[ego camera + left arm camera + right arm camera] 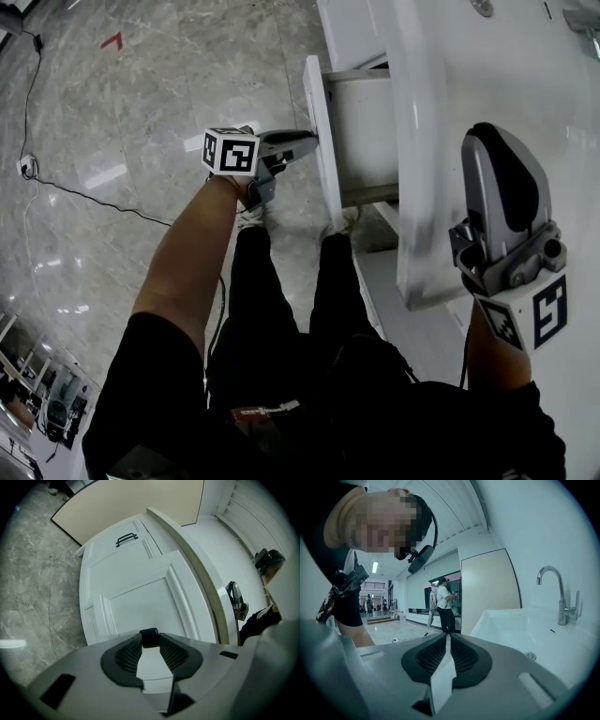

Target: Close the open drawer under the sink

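The white drawer (364,141) stands pulled out of the vanity under the sink, its front panel (322,131) facing the floor side. My left gripper (305,146) points level at that panel. In the left gripper view the panelled drawer front (140,604) fills the middle, and the small black drawer handle (150,637) sits pinched between the pad tips of the left gripper (150,642). My right gripper (493,133) hovers over the white countertop (441,103), shut with nothing in it; the right gripper (449,637) faces the sink basin (520,627).
A second cabinet front with a black bar handle (126,539) lies beyond the drawer. The faucet (558,592) rises at the basin's far side. My legs (281,281) stand close to the vanity base. A black cable (94,199) runs over the marble floor. A person (445,604) stands far off.
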`<state>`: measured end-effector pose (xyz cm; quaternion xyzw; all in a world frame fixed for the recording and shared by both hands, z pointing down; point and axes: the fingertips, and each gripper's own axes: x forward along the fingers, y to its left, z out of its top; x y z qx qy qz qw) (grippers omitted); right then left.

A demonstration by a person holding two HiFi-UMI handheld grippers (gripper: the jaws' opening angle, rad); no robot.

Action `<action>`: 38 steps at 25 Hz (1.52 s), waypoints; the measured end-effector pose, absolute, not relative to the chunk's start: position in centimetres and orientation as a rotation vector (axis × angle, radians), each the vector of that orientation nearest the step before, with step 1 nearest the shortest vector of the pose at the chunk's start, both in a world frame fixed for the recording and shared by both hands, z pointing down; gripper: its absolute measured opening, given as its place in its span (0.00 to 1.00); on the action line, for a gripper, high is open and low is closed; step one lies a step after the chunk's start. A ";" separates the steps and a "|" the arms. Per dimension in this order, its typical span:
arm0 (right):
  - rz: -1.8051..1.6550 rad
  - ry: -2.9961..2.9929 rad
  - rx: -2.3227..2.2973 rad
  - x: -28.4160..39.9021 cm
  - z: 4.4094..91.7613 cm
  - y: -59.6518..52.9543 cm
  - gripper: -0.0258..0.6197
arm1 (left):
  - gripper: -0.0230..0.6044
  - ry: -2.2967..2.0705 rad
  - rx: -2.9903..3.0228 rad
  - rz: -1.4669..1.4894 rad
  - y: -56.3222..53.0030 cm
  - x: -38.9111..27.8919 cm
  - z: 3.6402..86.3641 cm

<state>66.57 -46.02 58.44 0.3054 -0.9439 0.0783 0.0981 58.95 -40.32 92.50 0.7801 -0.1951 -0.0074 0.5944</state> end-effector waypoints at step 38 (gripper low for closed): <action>0.261 -2.780 0.959 70.1 59.8 -47.2 0.05 | 0.23 -0.411 1.822 -0.031 -42.7 65.0 92.6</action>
